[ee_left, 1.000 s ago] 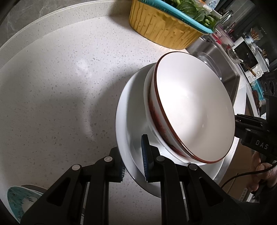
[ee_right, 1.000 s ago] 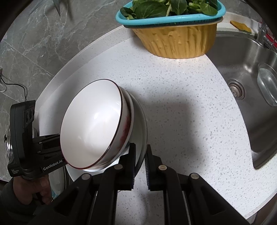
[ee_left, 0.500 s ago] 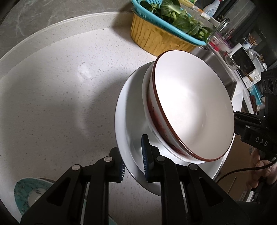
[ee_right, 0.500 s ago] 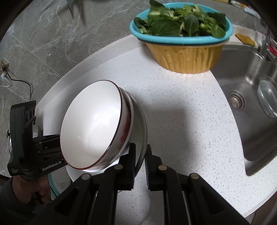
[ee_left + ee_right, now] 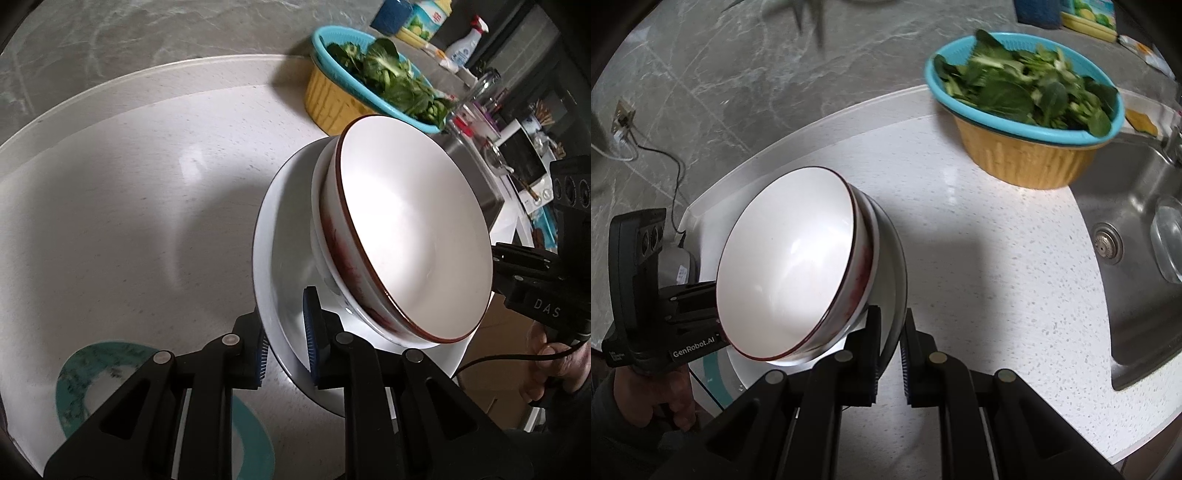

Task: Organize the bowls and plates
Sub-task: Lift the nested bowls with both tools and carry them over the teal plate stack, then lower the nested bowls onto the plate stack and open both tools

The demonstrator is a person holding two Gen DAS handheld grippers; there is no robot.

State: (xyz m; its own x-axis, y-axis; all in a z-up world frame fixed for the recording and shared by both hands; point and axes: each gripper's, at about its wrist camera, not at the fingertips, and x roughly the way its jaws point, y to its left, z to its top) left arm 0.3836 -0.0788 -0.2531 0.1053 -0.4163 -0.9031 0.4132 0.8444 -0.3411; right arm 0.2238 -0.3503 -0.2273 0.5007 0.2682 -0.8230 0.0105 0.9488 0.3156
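The biggest risk is the stack sliding: the white plate (image 5: 280, 236) is gripped only at two rim points, and any uneven tilt between the two hands could send the bowls skating off its glossy face onto the surface (image 5: 129, 184). A slackening pinch on either rim would drop one side outright. The left tongs (image 5: 286, 350) pinch the plate's rim at about 6 o'clock in the left view; the right tongs (image 5: 889, 354) clamp the opposite rim, at 6 o'clock in the right view. The plate hangs clear above the surface, carrying a red-rimmed bowl (image 5: 410, 236) nested in a second white bowl (image 5: 318, 221). All are shiny glazed ware. A teal-rimmed plate (image 5: 74, 376) lies below at 8 o'clock.
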